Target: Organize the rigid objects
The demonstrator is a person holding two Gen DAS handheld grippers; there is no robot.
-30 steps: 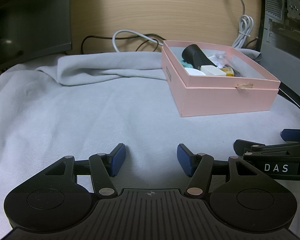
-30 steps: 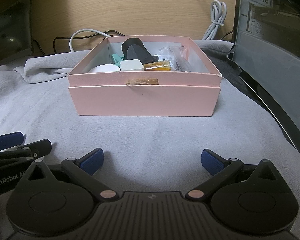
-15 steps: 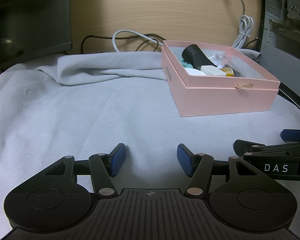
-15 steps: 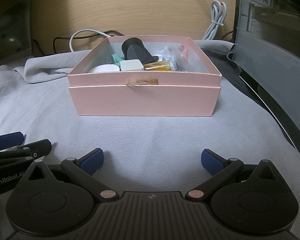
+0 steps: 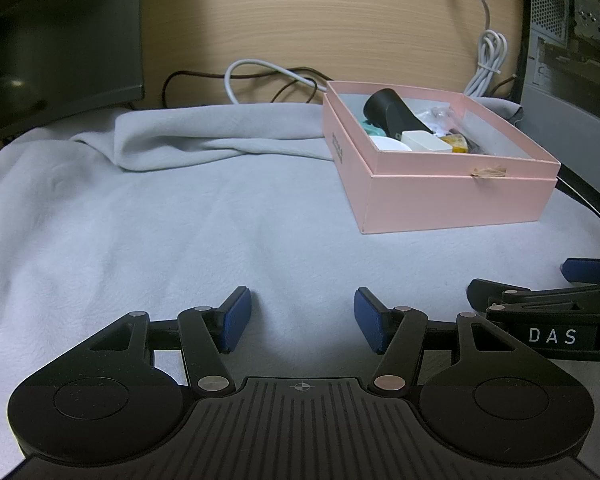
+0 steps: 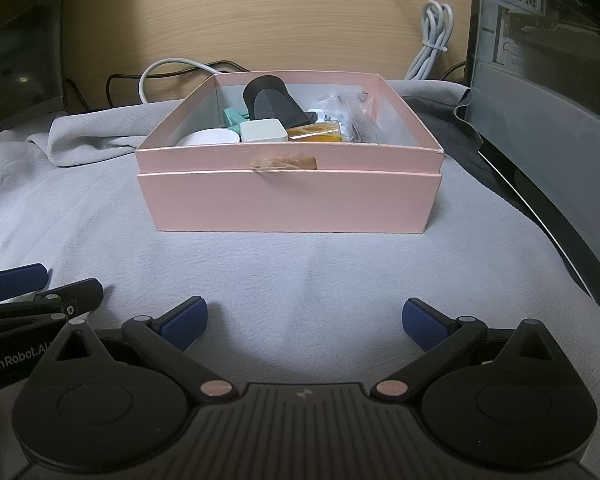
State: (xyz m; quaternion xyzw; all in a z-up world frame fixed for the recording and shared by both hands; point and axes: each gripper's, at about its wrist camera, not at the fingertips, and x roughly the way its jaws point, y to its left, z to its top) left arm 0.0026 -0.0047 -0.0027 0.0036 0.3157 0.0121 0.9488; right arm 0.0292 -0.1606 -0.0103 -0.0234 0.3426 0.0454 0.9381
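Right wrist view shows a pink box [image 6: 290,204] on the grey cloth [image 6: 80,232], full of small things (a black cone [image 6: 274,106], a white block [image 6: 263,131]). Right gripper [image 6: 303,320] and left gripper [image 5: 302,320] both gape wide, holding nothing.

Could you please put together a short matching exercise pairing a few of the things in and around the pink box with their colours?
Things:
1. box
2. cone-shaped object in the box
3. square block in the box
4. cloth under the box

Colours:
A. pale grey
B. black
C. pink
D. white

Pairs: 1-C, 2-B, 3-D, 4-A
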